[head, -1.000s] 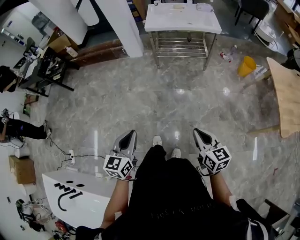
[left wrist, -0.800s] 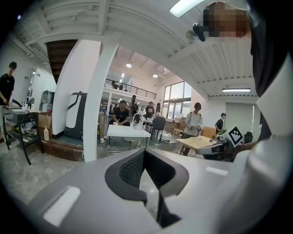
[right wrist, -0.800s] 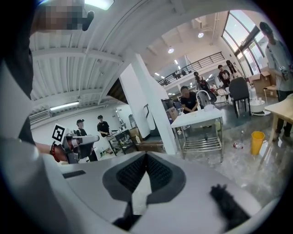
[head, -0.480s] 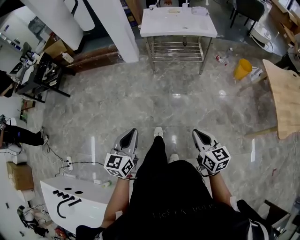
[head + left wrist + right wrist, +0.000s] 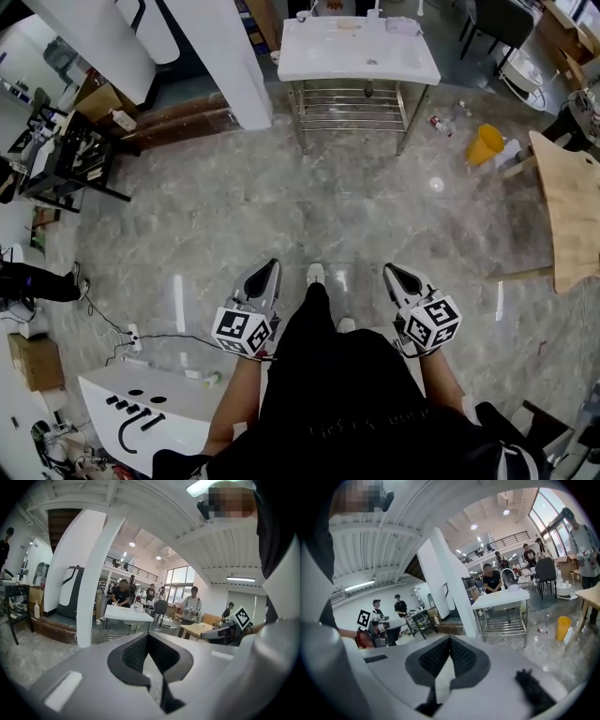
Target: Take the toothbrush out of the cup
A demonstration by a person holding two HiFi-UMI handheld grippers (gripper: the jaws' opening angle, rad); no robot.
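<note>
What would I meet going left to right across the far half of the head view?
Black metal workbench → white square pillar → white-topped table on a steel frame → yellow plastic bucket → light wooden tabletop.

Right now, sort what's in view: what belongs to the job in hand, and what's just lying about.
Job: left gripper and right gripper, both shut and empty; white sink table ahead, small items on it too far to identify.
Lying about: yellow bucket, wooden table, cardboard box.
</note>
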